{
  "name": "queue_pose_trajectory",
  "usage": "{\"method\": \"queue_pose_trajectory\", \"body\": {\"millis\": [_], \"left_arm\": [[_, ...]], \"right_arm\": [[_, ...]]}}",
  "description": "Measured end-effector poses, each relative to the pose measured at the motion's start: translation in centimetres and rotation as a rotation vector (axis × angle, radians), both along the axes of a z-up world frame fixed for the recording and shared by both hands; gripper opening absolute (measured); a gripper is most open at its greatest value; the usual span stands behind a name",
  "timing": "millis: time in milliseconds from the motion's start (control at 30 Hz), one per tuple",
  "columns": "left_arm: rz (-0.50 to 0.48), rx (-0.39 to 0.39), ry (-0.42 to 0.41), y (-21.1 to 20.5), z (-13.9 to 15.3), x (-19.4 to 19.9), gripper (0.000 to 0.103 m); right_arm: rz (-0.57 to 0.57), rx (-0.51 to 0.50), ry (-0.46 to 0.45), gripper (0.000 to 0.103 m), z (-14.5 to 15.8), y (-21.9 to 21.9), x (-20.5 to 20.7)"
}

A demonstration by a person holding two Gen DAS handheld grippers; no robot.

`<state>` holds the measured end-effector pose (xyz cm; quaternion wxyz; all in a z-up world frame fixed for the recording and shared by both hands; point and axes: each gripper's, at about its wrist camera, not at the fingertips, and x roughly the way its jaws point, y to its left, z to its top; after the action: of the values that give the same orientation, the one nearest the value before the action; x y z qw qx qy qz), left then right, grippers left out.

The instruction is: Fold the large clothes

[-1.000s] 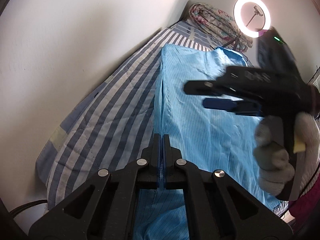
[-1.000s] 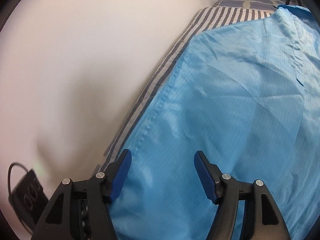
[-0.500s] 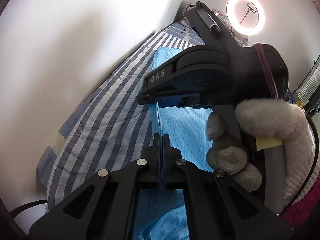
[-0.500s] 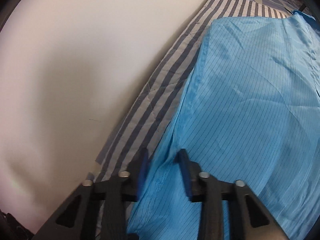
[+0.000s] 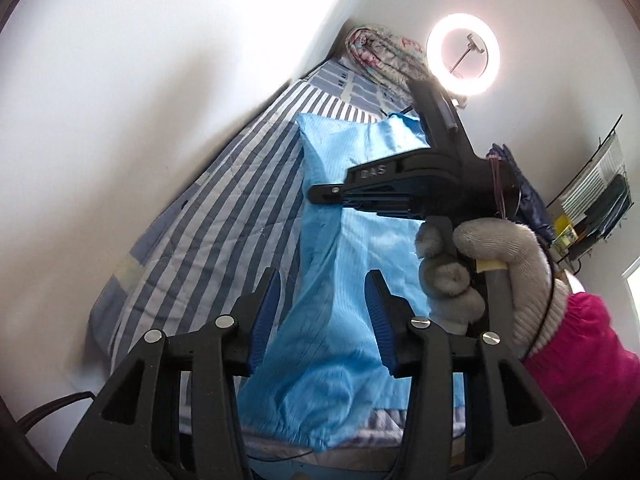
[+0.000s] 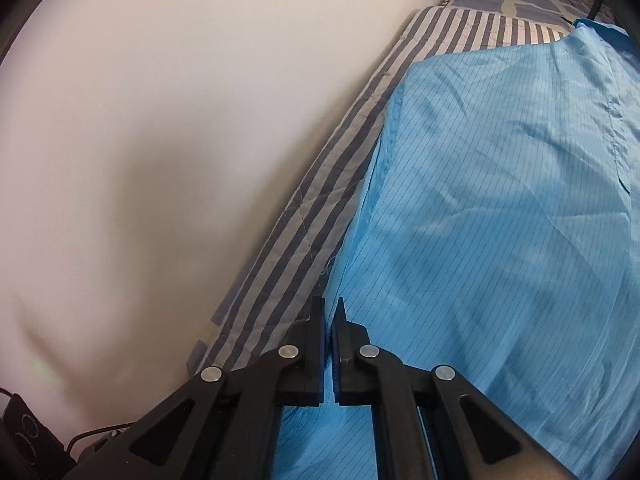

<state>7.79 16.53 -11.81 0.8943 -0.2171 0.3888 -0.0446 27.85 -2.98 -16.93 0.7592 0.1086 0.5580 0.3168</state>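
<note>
One blue garment [image 5: 352, 248] lies on one striped bed [image 5: 224, 216]. Of two grippers, the right gripper [image 6: 329, 316] has just closed, pinching the garment's edge. The left gripper [image 5: 324, 304] has just been opening, jaws spread.

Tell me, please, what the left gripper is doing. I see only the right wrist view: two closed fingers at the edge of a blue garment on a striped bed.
Observer: The left gripper is open. Its fingers have just been opening, and the blue garment shows between them, not pressed.
Operator: Does my right gripper really hold cloth?
Observer: Yes. In the left wrist view the right gripper is shut on the garment, and a ridge of cloth rises to it from the striped bed cover.
Operator: Who holds that gripper?
Observer: A hand in a grey knit glove, with a pink sleeve.
</note>
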Motion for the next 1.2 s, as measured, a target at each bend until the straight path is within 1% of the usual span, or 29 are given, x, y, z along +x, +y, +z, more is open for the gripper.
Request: {"method": "queue_pose_trajectory", "body": {"millis": [100,200,300,367,400,467,633,667,800,900,1067,1200], "left_arm": [[0.006,-0.016,-0.009,0.8,0.5,-0.6,0.045],[0.027,-0.034,-0.006,1.7,0.5,-0.3,0.045],[0.045,-0.060,0.001,1.9,0.1,-0.1,0.045],[0.040,-0.057,0.004,1.7,0.1,0.1,0.045],[0.036,-0.048,0.006,1.3,0.2,0.3,0.045],[0.030,-0.037,0.011,0.6,0.2,0.7,0.045],[0.018,-0.026,0.028,-0.9,-0.2,1.7,0.045],[0.015,-0.034,0.035,-1.1,-0.4,1.8,0.045],[0.021,-0.072,0.079,-1.8,-1.6,3.1,0.045],[0.016,-0.087,0.106,-2.3,-2.4,4.6,0.045],[-0.006,-0.078,0.169,-3.4,-4.7,7.8,0.044],[-0.016,-0.095,0.238,-3.8,-7.7,10.4,0.045]], "right_arm": [[-0.010,0.035,-0.004,0.000,0.6,-2.0,-0.1],[-0.023,0.065,-0.015,0.000,1.1,-4.0,-0.4],[-0.044,0.102,-0.020,0.000,1.3,-6.3,-1.0],[-0.065,0.130,-0.024,0.000,1.4,-7.9,-1.4],[-0.077,0.140,-0.024,0.000,1.3,-8.3,-1.6],[-0.111,0.173,-0.022,0.000,1.0,-10.3,-2.0],[-0.178,0.223,0.006,0.000,-1.1,-15.7,-2.6],[-0.191,0.224,0.013,0.000,-1.0,-16.1,-2.3],[-0.244,0.207,0.035,0.000,-3.3,-19.3,-2.6],[-0.268,0.192,0.043,0.000,-4.4,-20.7,-2.3],[-0.269,0.150,0.051,0.000,-5.4,-21.7,-2.7],[-0.260,0.106,0.050,0.000,-6.0,-21.3,-2.6]]}}
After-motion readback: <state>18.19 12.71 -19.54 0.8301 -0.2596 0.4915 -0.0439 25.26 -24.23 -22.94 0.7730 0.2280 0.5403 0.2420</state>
